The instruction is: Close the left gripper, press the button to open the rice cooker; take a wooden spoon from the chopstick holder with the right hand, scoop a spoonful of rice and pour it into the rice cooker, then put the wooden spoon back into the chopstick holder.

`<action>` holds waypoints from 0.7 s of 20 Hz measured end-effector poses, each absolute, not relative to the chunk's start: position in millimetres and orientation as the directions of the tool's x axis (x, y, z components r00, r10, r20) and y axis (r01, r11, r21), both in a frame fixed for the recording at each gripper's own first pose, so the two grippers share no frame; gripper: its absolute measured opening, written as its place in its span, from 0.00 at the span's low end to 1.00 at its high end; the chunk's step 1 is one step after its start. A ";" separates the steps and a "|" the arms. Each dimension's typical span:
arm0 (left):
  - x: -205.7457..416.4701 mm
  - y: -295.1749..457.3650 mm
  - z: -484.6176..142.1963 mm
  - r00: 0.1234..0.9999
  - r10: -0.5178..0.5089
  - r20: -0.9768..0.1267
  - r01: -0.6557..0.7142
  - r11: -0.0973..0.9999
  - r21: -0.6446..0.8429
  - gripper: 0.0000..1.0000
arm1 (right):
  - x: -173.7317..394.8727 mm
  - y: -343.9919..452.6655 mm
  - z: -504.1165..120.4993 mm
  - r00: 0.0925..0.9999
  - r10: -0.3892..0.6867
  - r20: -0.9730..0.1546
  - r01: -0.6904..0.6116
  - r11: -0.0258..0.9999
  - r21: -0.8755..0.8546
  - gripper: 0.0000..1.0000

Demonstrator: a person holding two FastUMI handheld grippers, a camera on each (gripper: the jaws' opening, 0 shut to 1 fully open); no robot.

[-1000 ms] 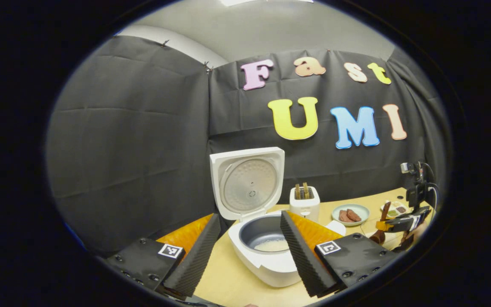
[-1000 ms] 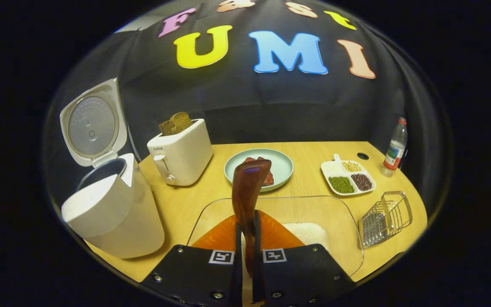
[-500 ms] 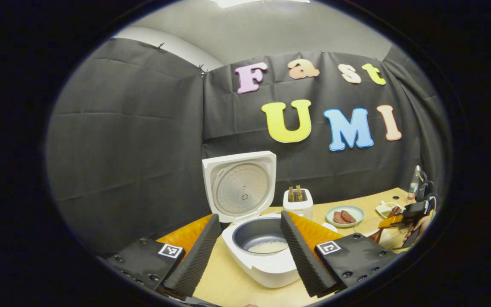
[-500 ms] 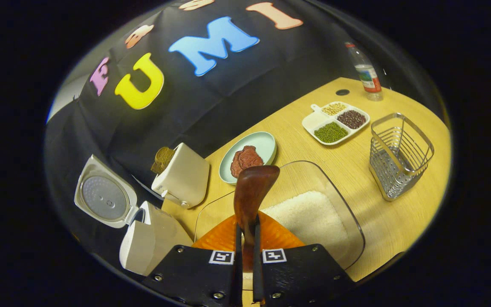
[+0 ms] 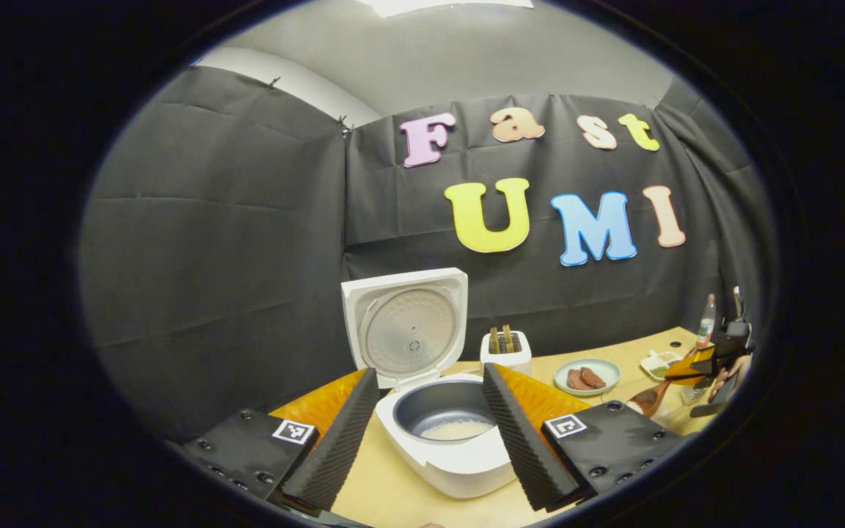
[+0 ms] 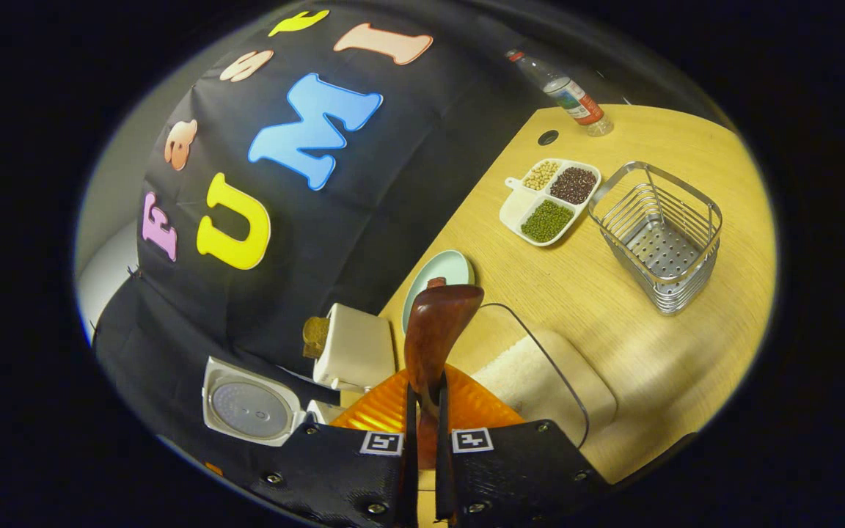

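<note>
The white rice cooker (image 5: 459,469) stands with its lid (image 5: 406,326) up, and a little white rice lies in its grey pot. My left gripper (image 5: 430,372) is open, a finger either side of the cooker, touching nothing. My right gripper (image 6: 425,396) is shut on the handle of a dark wooden spoon (image 6: 433,330), whose bowl points away from me. The view is rolled hard to one side. Beneath the spoon sits a clear container of rice (image 6: 540,381). The wire chopstick holder (image 6: 657,235) stands to the right. In the left gripper view, the right gripper (image 5: 708,363) holds the spoon (image 5: 650,400) at far right.
On the wooden table (image 6: 657,352) stand a white toaster (image 6: 355,356) with bread, a pale green plate (image 6: 441,270) of brown food, a sectioned dish (image 6: 551,199) of beans and a plastic bottle (image 6: 569,92). The open cooker lid (image 6: 250,407) sits low left.
My right gripper has rolled strongly sideways with the spoon and swung toward the chopstick holder. My left gripper has drawn back a little from the cooker and stays open.
</note>
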State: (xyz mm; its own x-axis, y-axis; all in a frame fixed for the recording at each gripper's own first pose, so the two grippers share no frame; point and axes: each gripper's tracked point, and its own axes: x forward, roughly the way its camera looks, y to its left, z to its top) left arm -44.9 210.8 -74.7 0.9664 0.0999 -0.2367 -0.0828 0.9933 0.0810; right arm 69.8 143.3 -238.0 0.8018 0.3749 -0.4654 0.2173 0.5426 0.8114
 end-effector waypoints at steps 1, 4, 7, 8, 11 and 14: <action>-44.5 211.4 -74.4 0.967 0.099 -0.235 -0.084 0.994 0.076 1.00 | 70.7 145.0 -231.1 0.807 0.381 -0.452 0.210 0.530 0.821 0.10; -45.7 215.4 -78.0 0.966 0.105 -0.235 -0.093 0.994 0.061 1.00 | 72.3 155.3 -207.9 0.809 0.420 -0.412 0.173 0.500 0.849 0.10; -49.4 224.3 -82.4 0.963 0.121 -0.242 -0.113 0.992 0.048 0.98 | 78.7 171.6 -182.6 0.810 0.465 -0.358 0.132 0.450 0.883 0.10; -51.1 228.2 -83.6 0.961 0.129 -0.244 -0.122 0.992 0.044 0.98 | 83.9 179.1 -172.9 0.809 0.476 -0.345 0.120 0.440 0.890 0.10; -57.0 241.1 -87.2 0.956 0.157 -0.249 -0.149 0.988 0.048 0.98 | 89.8 202.9 -158.9 0.798 0.506 -0.326 0.078 0.451 0.889 0.10; -62.4 257.1 -90.0 0.948 0.192 -0.254 -0.184 0.981 0.053 0.98 | 96.3 231.1 -146.9 0.782 0.548 -0.297 0.049 0.422 0.906 0.10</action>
State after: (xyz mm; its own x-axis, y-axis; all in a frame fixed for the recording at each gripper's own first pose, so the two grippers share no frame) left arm -62.4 257.1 -90.0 0.9480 0.1920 -0.2537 -0.1845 0.9814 0.0533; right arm 96.3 231.1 -146.9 0.7822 0.5477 -0.2969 0.0485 0.4216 0.9055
